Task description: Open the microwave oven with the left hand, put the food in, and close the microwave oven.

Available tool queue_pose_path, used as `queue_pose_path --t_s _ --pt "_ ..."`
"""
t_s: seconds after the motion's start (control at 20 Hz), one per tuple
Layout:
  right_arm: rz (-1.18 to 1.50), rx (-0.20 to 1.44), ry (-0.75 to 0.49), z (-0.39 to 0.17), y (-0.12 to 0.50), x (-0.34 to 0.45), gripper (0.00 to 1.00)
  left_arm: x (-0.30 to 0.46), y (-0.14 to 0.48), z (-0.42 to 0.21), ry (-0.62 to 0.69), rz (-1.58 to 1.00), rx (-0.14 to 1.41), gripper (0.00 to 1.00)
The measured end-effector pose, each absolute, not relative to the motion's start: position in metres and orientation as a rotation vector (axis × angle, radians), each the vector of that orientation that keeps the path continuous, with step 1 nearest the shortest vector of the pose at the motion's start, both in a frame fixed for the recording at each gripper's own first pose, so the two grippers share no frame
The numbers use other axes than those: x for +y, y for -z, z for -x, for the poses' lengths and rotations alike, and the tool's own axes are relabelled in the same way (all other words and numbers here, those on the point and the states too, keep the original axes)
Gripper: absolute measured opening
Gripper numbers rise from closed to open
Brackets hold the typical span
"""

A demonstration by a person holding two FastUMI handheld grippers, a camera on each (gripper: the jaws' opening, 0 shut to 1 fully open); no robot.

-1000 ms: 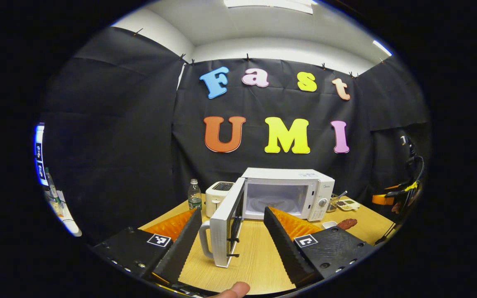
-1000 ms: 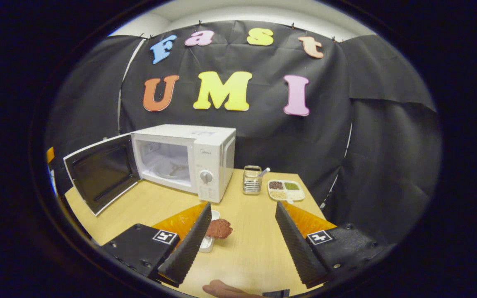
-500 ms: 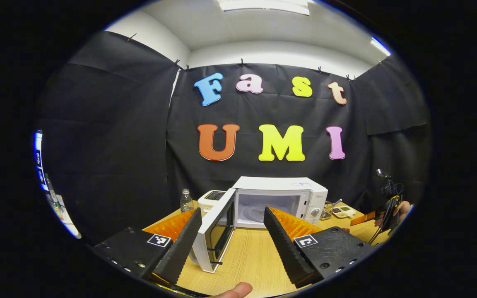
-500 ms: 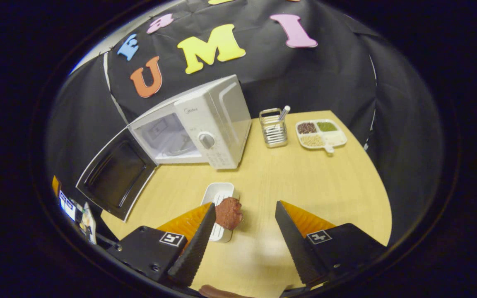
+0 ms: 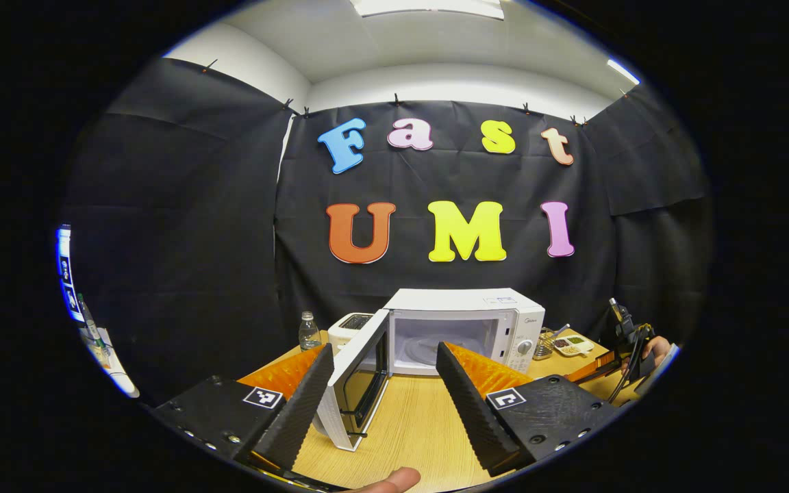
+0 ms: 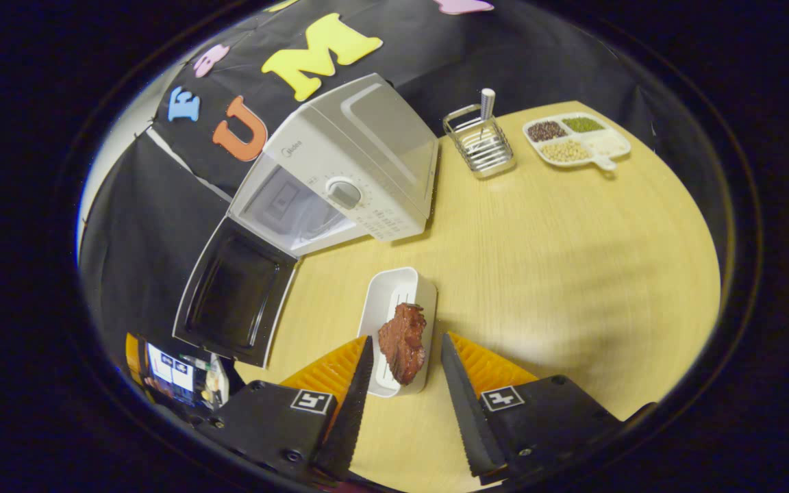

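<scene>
The white microwave (image 5: 466, 329) stands at the back of the wooden table with its door (image 5: 357, 383) swung wide open to the left. My left gripper (image 5: 383, 347) hangs open in front of it, holding nothing. In the right gripper view the microwave (image 6: 346, 171) and its open door (image 6: 233, 294) lie at upper left. A piece of reddish-brown meat (image 6: 403, 341) rests on the near end of a white oblong dish (image 6: 394, 301). My right gripper (image 6: 406, 339) is low over the dish, open, one finger on each side of the meat with small gaps. The right gripper (image 5: 624, 349) also appears far right.
A white toaster (image 5: 350, 327) and a water bottle (image 5: 309, 332) stand left of the microwave. A wire utensil rack (image 6: 480, 140) and a divided plate of beans (image 6: 576, 137) sit behind, to its right. Bare table top (image 6: 559, 274) spreads right of the dish.
My right gripper has tilted down, come in over the dish and narrowed its fingers around the meat. My left gripper has drawn back slightly from the open door.
</scene>
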State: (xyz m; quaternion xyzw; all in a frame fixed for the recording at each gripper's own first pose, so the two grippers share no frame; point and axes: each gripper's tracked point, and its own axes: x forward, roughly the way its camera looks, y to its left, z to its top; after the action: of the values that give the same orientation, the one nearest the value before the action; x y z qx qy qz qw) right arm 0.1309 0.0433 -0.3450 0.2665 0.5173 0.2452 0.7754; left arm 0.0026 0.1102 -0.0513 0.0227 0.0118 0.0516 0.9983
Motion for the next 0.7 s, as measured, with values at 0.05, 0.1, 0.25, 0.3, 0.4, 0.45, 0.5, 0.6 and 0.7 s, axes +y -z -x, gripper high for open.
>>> queue_pose_path --t_s 0.05,0.1,0.25,0.3,0.4,0.45,0.5,0.6,0.7 --pt "-0.614 1.151 -0.54 -0.127 0.348 0.046 0.49 0.111 0.053 -0.002 -0.1 -0.045 0.026 0.92" --pt "-0.65 1.163 -0.548 -0.128 0.349 0.048 0.39 0.112 0.055 -0.001 -0.099 -0.045 0.029 0.92" --pt "-0.656 1.148 -0.55 -0.127 0.348 0.048 0.16 0.113 0.058 0.004 -0.093 -0.051 0.039 0.92" --pt "-0.645 1.136 -0.543 -0.125 0.346 0.048 0.13 0.112 0.057 0.006 -0.088 -0.054 0.036 0.92" --pt "-0.592 1.093 -0.532 -0.12 0.338 0.044 0.02 0.113 0.056 0.01 -0.078 -0.057 0.027 0.92" --pt "-0.554 1.067 -0.528 -0.117 0.328 0.041 0.12 0.112 0.055 0.011 -0.071 -0.055 0.021 0.92" --pt "-0.514 1.041 -0.521 -0.113 0.321 0.041 0.12 0.111 0.054 0.013 -0.061 -0.053 0.019 0.92" --pt "-0.437 0.989 -0.511 -0.105 0.304 0.041 0.12 0.112 0.053 0.015 -0.049 -0.047 0.01 0.92" --pt "-0.332 0.921 -0.501 -0.095 0.285 0.044 0.12 0.114 0.054 0.019 -0.042 -0.034 0.007 0.92"
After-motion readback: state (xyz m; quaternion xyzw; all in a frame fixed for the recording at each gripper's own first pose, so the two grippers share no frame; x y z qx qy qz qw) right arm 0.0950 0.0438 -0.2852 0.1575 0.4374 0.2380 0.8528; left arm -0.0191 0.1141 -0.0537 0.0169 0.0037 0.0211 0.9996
